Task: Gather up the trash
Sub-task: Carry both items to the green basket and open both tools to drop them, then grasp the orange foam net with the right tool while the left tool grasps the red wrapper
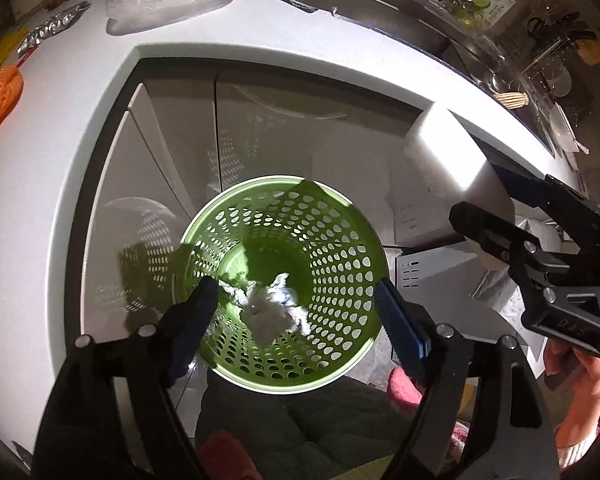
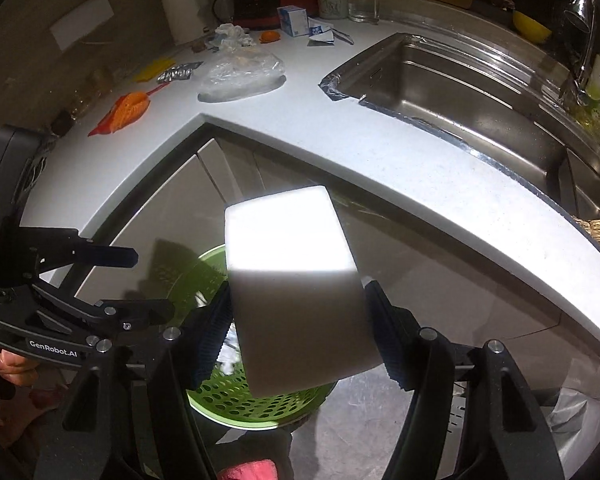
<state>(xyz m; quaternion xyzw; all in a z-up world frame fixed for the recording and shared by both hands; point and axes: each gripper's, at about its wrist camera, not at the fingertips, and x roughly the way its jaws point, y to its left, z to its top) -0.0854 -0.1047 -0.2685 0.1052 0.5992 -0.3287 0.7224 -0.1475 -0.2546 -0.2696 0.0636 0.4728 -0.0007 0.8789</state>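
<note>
The left gripper point(image 1: 296, 300) has its jaws spread wide with nothing between them, poised above the green perforated bin point(image 1: 332, 240), where crumpled white paper point(image 1: 268, 308) lies at the bottom. The right gripper point(image 2: 296, 328) has its jaws clamped on a white block point(image 2: 292, 264), held over the bin's right side, near the white counter point(image 2: 380, 148) with its steel sink point(image 2: 460, 92).

The left wrist camera looked steeply down, close above the green basket point(image 1: 284, 280) below the counter's point(image 1: 60, 128) inner corner. The right wrist camera sat beside it, tilted down toward the counter's point(image 2: 380, 152) front edge and sink point(image 2: 460, 92). Both shared basket point(image 2: 256, 404) and corner.
</note>
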